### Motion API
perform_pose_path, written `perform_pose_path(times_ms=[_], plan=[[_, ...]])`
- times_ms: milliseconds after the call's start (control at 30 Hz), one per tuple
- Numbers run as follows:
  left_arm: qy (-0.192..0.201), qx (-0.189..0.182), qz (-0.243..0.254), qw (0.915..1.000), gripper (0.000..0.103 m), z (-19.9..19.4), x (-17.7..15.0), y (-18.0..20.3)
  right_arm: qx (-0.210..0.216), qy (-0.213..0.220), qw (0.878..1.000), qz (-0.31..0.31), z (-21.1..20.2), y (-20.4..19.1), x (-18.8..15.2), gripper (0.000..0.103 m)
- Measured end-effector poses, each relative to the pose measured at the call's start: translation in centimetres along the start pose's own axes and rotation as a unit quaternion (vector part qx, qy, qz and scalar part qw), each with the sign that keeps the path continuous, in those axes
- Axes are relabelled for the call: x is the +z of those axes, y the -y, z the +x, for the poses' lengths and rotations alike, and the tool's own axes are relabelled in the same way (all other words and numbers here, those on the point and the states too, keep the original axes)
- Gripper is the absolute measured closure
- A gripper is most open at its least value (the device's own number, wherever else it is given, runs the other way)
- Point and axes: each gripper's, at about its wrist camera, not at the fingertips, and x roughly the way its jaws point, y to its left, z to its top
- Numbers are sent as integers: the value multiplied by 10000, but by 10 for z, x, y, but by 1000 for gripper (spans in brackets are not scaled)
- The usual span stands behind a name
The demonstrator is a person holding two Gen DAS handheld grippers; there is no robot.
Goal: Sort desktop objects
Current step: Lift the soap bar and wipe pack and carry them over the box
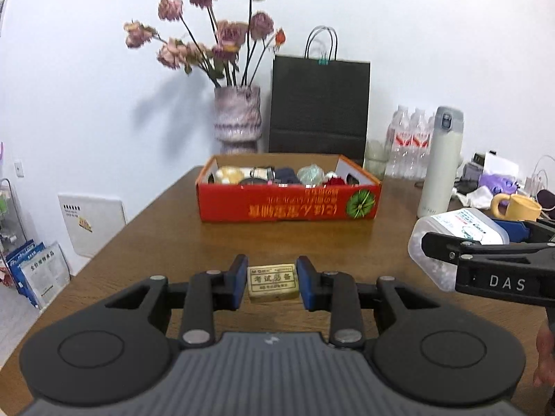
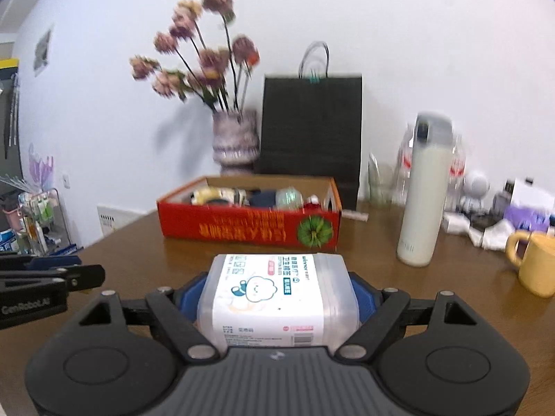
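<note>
Down between the blue pads of the left gripper point(image 1: 272, 282) sits a small eraser point(image 1: 273, 283) on the wooden table point(image 1: 173, 235), its printed face up and its long axis running pad to pad; the pads flank its ends narrowly, contact unclear. Meanwhile the right gripper point(image 2: 277, 294) clamps a clear cotton-swab box point(image 2: 275, 298) between its fingers, long axis pointing forward toward the red box point(image 2: 249, 230) ahead.

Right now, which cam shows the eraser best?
Left wrist: the eraser sits centered between the left tongs, label readable. The right wrist view doesn't show it; the cotton swab box fills its foreground.
</note>
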Motion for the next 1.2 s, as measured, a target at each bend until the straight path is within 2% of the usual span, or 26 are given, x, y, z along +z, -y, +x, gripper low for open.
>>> perform_pose_path(times_ms=[400, 600, 767, 967, 1200], plan=[[407, -14, 1, 9992, 71, -41, 8, 3, 0, 512, 9985, -177, -50, -12, 8, 21], [502, -130, -86, 9986, 71, -31, 30, -6, -137, 774, 9967, -202, -50, -8, 24, 22], [744, -79, -113, 9971, 71, 1, 77, -16, -96, 1029, 9946, -88, -26, 1, 64, 21], [817, -121, -211, 9964, 71, 51, 130, -27, -63, 1206, 9927, -20, 26, 9, 118, 22], [615, -48, -164, 9980, 71, 135, 172, -41, 37, 689, 9973, 244, 118, 26, 161, 21]])
